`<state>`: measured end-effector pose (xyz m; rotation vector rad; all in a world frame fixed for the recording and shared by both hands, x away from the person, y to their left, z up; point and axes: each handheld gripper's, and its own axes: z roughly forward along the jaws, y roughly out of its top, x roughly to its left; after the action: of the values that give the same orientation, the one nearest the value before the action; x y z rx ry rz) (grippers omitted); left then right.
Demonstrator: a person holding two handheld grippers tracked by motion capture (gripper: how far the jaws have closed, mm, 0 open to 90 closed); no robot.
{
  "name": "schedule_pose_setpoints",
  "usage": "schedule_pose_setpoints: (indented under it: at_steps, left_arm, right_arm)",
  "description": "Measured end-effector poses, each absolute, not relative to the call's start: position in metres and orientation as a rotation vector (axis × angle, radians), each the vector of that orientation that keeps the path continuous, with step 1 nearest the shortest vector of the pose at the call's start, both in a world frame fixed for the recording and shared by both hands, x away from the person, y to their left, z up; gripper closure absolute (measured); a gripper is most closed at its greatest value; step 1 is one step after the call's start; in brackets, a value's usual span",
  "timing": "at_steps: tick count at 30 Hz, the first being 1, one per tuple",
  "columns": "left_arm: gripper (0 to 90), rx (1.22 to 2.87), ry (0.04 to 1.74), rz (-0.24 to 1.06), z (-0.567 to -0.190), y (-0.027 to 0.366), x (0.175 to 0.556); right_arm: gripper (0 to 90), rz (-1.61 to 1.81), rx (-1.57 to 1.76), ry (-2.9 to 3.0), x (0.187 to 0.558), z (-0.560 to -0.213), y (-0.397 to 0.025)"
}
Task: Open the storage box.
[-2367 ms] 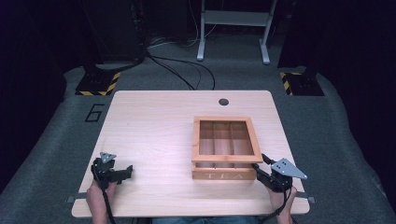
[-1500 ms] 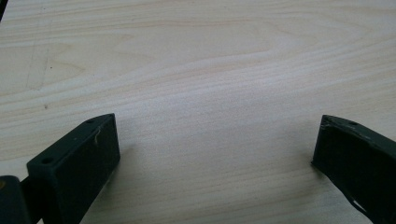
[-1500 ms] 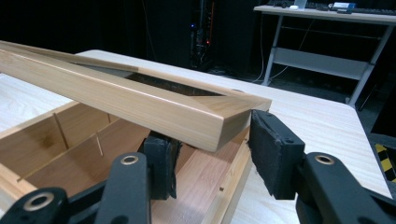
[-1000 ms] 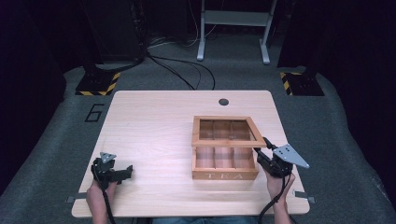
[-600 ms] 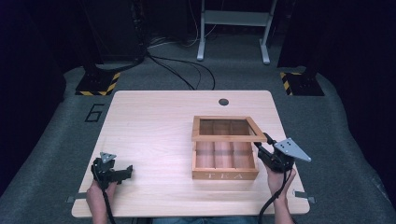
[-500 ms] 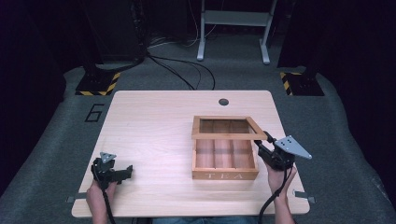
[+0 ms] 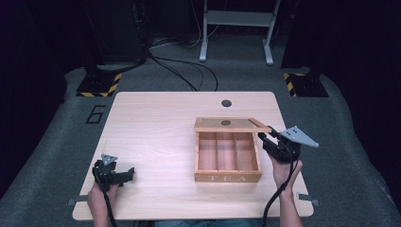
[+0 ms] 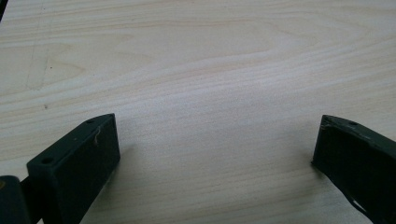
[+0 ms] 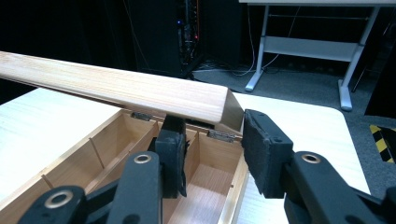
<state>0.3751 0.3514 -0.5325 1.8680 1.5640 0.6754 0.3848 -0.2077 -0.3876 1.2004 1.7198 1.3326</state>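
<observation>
Right gripper (image 9: 212, 140) fingers clamping raised wooden lid (image 9: 140, 93) over box (image 7: 228, 163); left gripper (image 8: 215, 149) spread wide on pale desk (image 8: 196, 70).

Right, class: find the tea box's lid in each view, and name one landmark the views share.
High view: the lid is right of centre, raised above the tea box.
Left gripper view: bare table.
Right gripper view: lid crosses the upper left, its corner between the jaws.
Shared landmark: the table.

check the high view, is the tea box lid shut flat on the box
No, the lid is raised at its front edge, baring the compartments of the tea box.
</observation>
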Motion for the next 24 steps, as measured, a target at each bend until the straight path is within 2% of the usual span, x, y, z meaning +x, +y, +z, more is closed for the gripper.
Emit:
schedule_pose_setpoints:
  at_steps: [24]
  left_arm:
    - [0.5,1.87,1.563,0.675,-0.532,0.351,0.375]
  right_arm:
    - [60.8,1.349,1.252,1.755,0.411,-0.362,-0.21]
